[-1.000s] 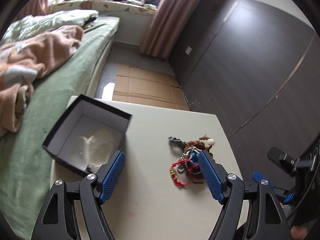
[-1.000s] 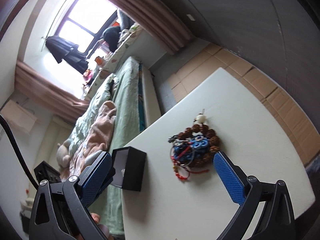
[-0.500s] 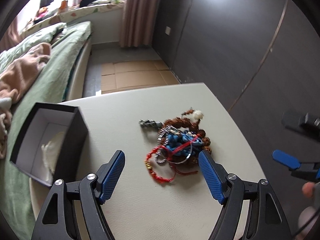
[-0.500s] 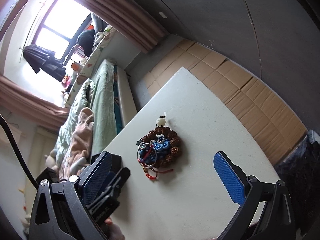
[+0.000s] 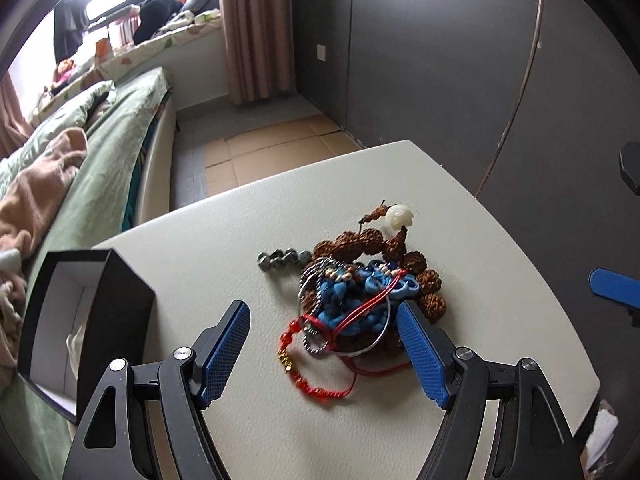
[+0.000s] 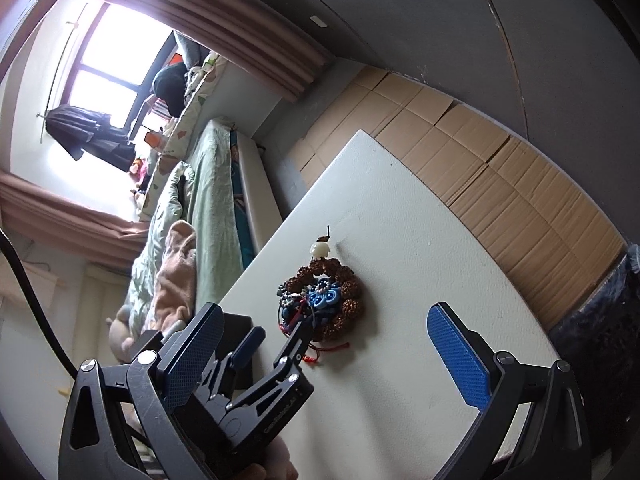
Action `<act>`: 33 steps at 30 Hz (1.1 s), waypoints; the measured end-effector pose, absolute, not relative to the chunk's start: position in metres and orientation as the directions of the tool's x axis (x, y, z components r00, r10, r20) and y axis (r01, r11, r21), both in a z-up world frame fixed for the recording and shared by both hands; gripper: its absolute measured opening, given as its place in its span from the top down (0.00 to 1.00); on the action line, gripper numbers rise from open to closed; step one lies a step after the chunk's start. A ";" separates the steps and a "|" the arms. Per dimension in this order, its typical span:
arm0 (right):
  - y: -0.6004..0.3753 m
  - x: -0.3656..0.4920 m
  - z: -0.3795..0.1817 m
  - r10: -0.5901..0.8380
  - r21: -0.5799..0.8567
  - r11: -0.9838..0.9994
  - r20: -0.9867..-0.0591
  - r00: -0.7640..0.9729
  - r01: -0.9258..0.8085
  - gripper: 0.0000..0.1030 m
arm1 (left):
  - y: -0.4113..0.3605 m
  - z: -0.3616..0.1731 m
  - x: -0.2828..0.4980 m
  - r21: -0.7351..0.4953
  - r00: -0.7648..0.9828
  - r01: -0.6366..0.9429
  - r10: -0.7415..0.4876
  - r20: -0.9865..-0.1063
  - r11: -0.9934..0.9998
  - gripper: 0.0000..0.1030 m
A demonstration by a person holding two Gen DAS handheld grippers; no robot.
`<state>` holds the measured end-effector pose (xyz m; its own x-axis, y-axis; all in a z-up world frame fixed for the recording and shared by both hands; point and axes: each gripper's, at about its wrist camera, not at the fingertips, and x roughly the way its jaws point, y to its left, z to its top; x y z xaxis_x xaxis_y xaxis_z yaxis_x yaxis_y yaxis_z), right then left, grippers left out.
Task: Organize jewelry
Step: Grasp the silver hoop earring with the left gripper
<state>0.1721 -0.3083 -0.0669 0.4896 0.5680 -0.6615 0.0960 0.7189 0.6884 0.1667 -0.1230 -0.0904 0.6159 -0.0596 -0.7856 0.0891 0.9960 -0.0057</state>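
A tangled jewelry pile (image 5: 356, 292) lies mid-table: a brown bead bracelet (image 5: 424, 264) with a white bead (image 5: 398, 216), blue knotted cord, a red string bracelet (image 5: 316, 384), thin silver rings and a short grey metal chain (image 5: 282, 258). My left gripper (image 5: 320, 312) is open and hangs low over the pile's near edge, a finger on either side, pads not pressing. An open black box (image 5: 88, 320) with a white lining stands at the left. My right gripper (image 6: 324, 312) is open and empty, back from the pile (image 6: 324, 304). Its view shows the left gripper (image 6: 276, 336) at the pile.
The white table (image 5: 480, 220) ends close on the right and far sides. A green bed (image 5: 100, 152) with a pink blanket runs along the left. Flattened cardboard (image 6: 500, 184) covers the floor beyond, and a dark wardrobe wall (image 5: 440, 60) stands behind.
My left gripper has swung right from in front of the box and dropped toward the pile, which now sits between its fingers. It has come into the right wrist view.
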 end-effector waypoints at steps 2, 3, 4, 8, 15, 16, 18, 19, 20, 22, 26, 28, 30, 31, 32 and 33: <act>-0.308 0.174 -0.068 0.572 0.690 0.717 -0.662 0.485 0.097 0.00 | -0.126 -0.093 0.169 0.012 0.616 0.097 -0.050 -0.786 0.995 0.25; -0.307 0.174 -0.068 0.574 0.691 0.716 -0.663 0.481 0.098 0.00 | -0.128 -0.095 0.170 0.023 0.613 0.099 -0.043 -0.789 0.995 0.25; -0.307 0.175 -0.068 0.574 0.691 0.716 -0.664 0.480 0.099 0.00 | -0.130 -0.097 0.171 0.038 0.611 0.097 -0.029 -0.791 0.995 0.25; -0.305 0.176 -0.070 0.575 0.690 0.716 -0.667 0.474 0.102 0.00 | -0.135 -0.102 0.174 0.096 0.622 0.114 0.004 -0.783 0.989 0.25; -0.299 0.178 -0.071 0.575 0.684 0.723 -0.675 0.461 0.100 0.00 | -0.132 -0.104 0.175 0.068 0.621 0.125 -0.025 -0.783 0.990 0.42; -0.298 0.178 -0.072 0.576 0.683 0.724 -0.676 0.459 0.099 0.00 | -0.131 -0.103 0.175 0.048 0.614 0.131 -0.043 -0.788 0.990 0.49; -0.297 0.178 -0.072 0.576 0.682 0.725 -0.678 0.457 0.096 0.00 | -0.130 -0.102 0.174 0.034 0.612 0.129 -0.052 -0.789 0.991 0.49; -0.297 0.178 -0.072 0.575 0.680 0.727 -0.679 0.456 0.096 0.00 | -0.129 -0.100 0.172 0.037 0.618 0.123 -0.048 -0.785 0.992 0.49; -0.297 0.178 -0.073 0.573 0.678 0.729 -0.681 0.456 0.096 0.00 | -0.127 -0.098 0.171 0.038 0.623 0.116 -0.043 -0.781 0.993 0.49; -0.297 0.177 -0.074 0.570 0.675 0.731 -0.685 0.455 0.100 0.00 | -0.122 -0.092 0.169 0.019 0.632 0.103 -0.050 -0.774 0.994 0.49; -0.297 0.176 -0.076 0.562 0.667 0.738 -0.693 0.452 0.104 0.00 | -0.105 -0.077 0.162 -0.037 0.655 0.070 -0.074 -0.752 0.997 0.49; -0.296 0.176 -0.077 0.560 0.662 0.742 -0.696 0.450 0.102 0.00 | -0.098 -0.070 0.159 -0.055 0.666 0.056 -0.079 -0.741 0.997 0.49; -0.295 0.175 -0.077 0.556 0.657 0.748 -0.701 0.448 0.099 0.00 | -0.091 -0.064 0.155 -0.077 0.675 0.043 -0.085 -0.733 0.996 0.49; -0.294 0.175 -0.077 0.554 0.654 0.750 -0.702 0.447 0.098 0.00 | -0.087 -0.061 0.153 -0.091 0.679 0.036 -0.091 -0.728 0.995 0.49; -0.293 0.174 -0.078 0.552 0.651 0.753 -0.704 0.447 0.096 0.00 | -0.085 -0.059 0.151 -0.100 0.682 0.033 -0.095 -0.725 0.994 0.49; -0.291 0.174 -0.078 0.550 0.648 0.756 -0.705 0.447 0.092 0.00 | -0.082 -0.058 0.150 -0.108 0.686 0.030 -0.099 -0.721 0.994 0.49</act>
